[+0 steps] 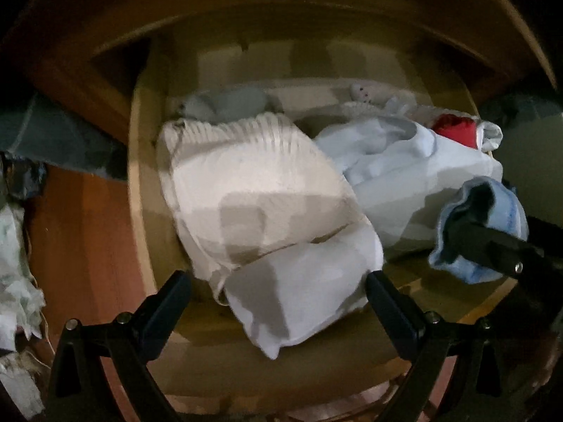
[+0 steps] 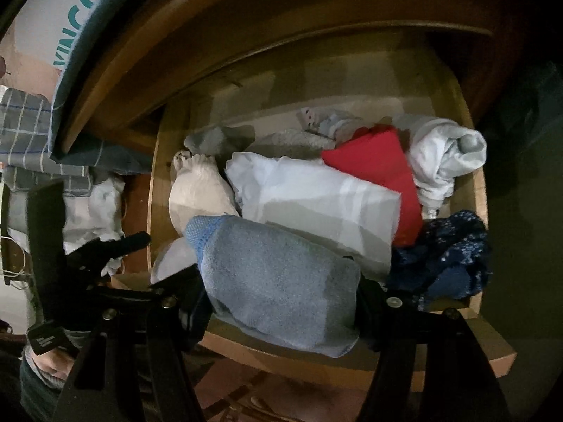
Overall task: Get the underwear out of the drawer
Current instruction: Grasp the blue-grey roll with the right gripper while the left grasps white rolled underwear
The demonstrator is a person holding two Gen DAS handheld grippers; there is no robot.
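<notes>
teal "vingc" on white box

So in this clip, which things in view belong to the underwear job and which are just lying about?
Part of the job:
- drawer, pulled open
- blue garment, gripped by the right gripper
- white folded garment, between the fingers of the open left gripper
- cream ribbed garment
- red garment

Lying about:
- checked cloth outside the drawer
- crumpled white cloth beside it

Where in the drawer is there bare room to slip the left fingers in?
Bare drawer floor shows between the white folded bundle and the blue sock held by the right gripper. The back strip is partly bare. Right side is crowded.
</notes>
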